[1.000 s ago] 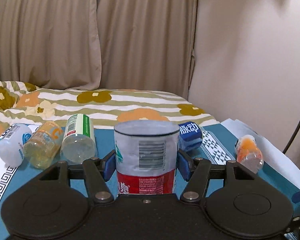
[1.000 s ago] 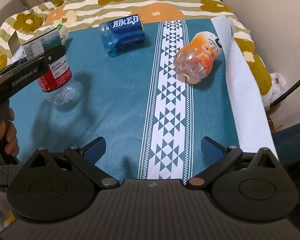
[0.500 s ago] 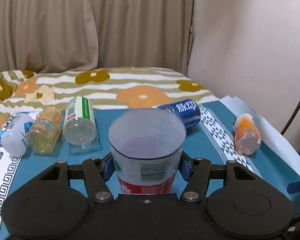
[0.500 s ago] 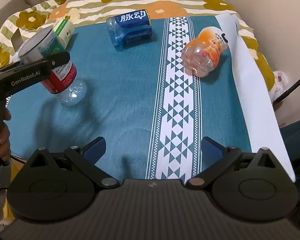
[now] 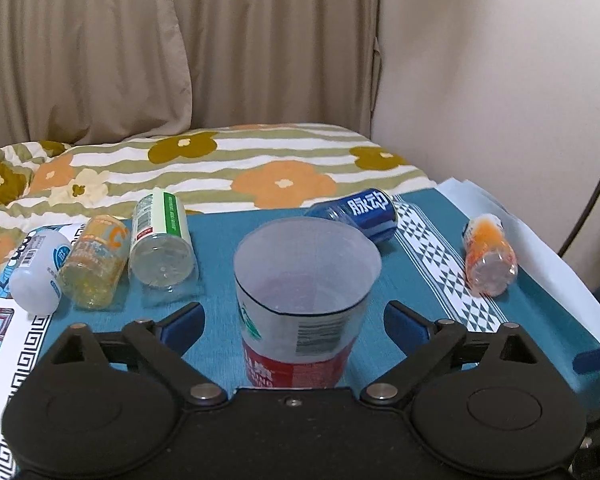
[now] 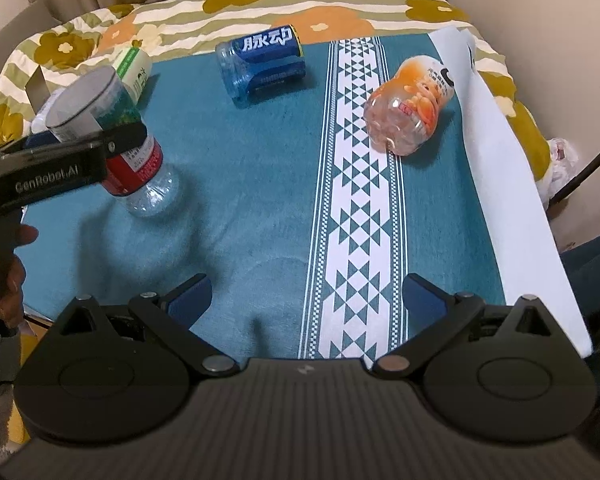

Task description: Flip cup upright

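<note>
We have the cup [image 5: 306,300], a cut-off bottle with a red label band, standing mouth-up on the teal cloth [image 5: 220,276] right between the pads of our left gripper [image 5: 294,326], whose jaws are spread wide with a clear gap on each side, so nothing is gripped. From the right wrist view the cup [image 6: 112,140] looks tilted, though the fisheye may be bending it, so we judge the flip is done and the release is what matters. We want to draw the left gripper straight back, level, without brushing the thin wall, because this light cup would tip easily on soft fabric. Our right gripper [image 6: 306,296] hangs wide and empty over the patterned stripe [image 6: 356,208], near the blue bottle [image 6: 260,64] and orange bottle [image 6: 410,104] lying on their sides.
</note>
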Demonstrator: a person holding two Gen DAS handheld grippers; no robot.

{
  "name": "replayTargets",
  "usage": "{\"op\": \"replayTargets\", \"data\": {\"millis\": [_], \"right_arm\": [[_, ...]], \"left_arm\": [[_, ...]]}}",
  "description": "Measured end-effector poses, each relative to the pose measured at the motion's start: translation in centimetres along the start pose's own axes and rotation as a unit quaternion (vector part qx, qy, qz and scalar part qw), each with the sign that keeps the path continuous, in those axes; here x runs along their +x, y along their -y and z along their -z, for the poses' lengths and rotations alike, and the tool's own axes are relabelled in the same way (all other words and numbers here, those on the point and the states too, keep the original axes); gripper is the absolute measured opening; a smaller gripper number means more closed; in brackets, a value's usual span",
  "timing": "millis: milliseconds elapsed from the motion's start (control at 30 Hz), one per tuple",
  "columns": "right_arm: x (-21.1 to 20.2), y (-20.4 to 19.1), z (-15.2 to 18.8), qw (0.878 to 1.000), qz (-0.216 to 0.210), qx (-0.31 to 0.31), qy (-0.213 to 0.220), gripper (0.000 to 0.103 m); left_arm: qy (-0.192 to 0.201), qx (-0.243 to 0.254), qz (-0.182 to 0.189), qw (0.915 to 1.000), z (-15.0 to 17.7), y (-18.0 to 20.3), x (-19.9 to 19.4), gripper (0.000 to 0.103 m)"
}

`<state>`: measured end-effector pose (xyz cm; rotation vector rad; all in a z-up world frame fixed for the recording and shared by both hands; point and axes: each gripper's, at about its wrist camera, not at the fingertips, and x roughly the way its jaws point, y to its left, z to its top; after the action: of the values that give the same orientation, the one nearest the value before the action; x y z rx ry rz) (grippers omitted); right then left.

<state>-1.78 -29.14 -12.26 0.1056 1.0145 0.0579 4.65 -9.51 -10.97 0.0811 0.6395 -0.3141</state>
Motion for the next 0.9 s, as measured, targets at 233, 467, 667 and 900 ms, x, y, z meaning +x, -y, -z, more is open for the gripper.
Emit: {"op": "replayTargets", "data": {"millis": [233,467,667,900], "right_arm": [[-2.2,-1.2,-0.8,1.000,0.009,0.002,0.021,0.103],[-6.6,-3.7,-2.4,0.998,0.028,-0.007,0.051,0.103],[-9.9,-5.4,-3.6,0.997,0.046,-0.006,0.055,0.103],[-11.1,-6.6,-3.3,0.996,0.064,0.002,0.065,0.103]], "left_arm": [[-0.033,-0.023,0.003,0.9992,-0.9,-1.2,-3.5,0.100],[-0.064,-0.047,-0.010,0.9968,-2.8,-3.5,-8.9,0.100],[-0.088,-0.068,-0.027,0.9934,-4.2,-5.5,-12.6,0.103],[-0.088,-0.054,-0.053,0.9932,-3.7,-6.6,-14.1,0.103]]}}
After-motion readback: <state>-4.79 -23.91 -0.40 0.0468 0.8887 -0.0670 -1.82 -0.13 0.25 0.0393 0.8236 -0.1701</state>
